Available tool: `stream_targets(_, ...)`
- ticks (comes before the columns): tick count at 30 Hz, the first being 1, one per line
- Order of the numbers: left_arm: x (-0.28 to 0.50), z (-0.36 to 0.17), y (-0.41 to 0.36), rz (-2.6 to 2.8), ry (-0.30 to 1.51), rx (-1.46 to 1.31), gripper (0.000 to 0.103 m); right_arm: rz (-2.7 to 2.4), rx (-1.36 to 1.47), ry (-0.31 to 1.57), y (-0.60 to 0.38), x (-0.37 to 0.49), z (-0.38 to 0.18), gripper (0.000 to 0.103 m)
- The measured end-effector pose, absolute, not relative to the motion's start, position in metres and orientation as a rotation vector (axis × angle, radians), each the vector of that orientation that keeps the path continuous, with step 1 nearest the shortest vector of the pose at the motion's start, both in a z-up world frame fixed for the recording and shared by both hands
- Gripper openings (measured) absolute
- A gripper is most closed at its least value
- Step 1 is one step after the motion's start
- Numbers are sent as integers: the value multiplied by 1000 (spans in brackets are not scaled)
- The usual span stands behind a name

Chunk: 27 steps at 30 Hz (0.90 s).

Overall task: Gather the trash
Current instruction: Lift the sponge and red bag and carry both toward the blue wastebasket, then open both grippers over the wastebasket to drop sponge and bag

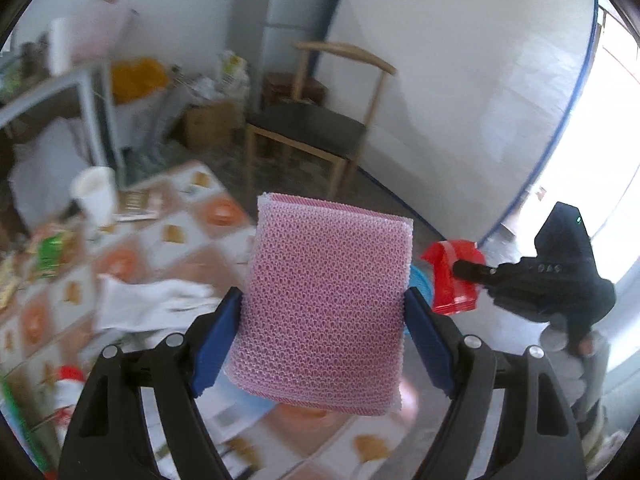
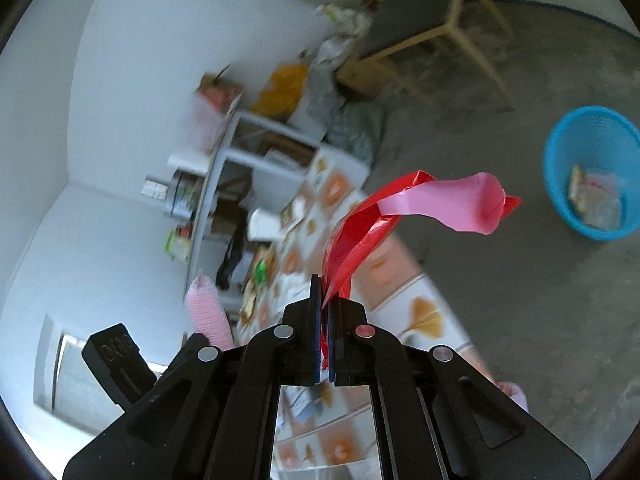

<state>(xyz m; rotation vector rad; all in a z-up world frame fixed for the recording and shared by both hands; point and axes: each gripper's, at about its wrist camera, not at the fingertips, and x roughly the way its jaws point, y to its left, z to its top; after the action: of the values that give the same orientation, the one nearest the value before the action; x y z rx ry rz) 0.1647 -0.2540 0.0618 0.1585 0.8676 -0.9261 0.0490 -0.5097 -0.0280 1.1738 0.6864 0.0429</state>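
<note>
Sponge (image 1: pixel 324 308), pink, netted and soft, looks light and springy, and the left claw (image 1: pixel 325 340) holds it clamped across its sides above the table (image 1: pixel 176 236), while the right claw (image 2: pixel 325 320) is pinched tight on a limp, slippery-looking red plastic bag (image 2: pixel 360 228) by one end. Only the right wrist view shows the blue basket (image 2: pixel 560 184) on the floor holding wrappers; the left view shows the cluttered table with a paper cup (image 1: pixel 96 196).

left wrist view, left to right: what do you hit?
Paper cup → white crumpled paper → pink mesh sponge in the left tool → red plastic wrapper → right tool.
</note>
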Motion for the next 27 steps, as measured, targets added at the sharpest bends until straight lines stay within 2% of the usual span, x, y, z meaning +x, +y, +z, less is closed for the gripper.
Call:
stream_targets(14, 156, -36, -477, -1135, 1204, 255, 79, -253, 1453, 695, -639, 2, -152, 2)
stream_targets(18, 163, -67, -527, -1151, 1274, 228, 81, -331, 1505, 719, -664, 10, -189, 6)
stream_targets(19, 165, -75, -540, -1149, 1278, 223, 83, -349, 1522, 721, -673, 11, -200, 9)
stream_targets(21, 169, -89, -561, -1118, 1279, 209, 86, -360, 1561, 722, -686, 19, -223, 27)
stream_targets(22, 172, -95, -568, -1103, 1281, 198, 88, -382, 1568, 741, -692, 22, -235, 43)
stream_targets(23, 176, -100, -575, -1092, 1295, 182, 89, -402, 1569, 752, -698, 16, -245, 48)
stream_targets(27, 185, -115, -585, -1087, 1347, 118, 91, -469, 1604, 803, -707, 17, -277, 54)
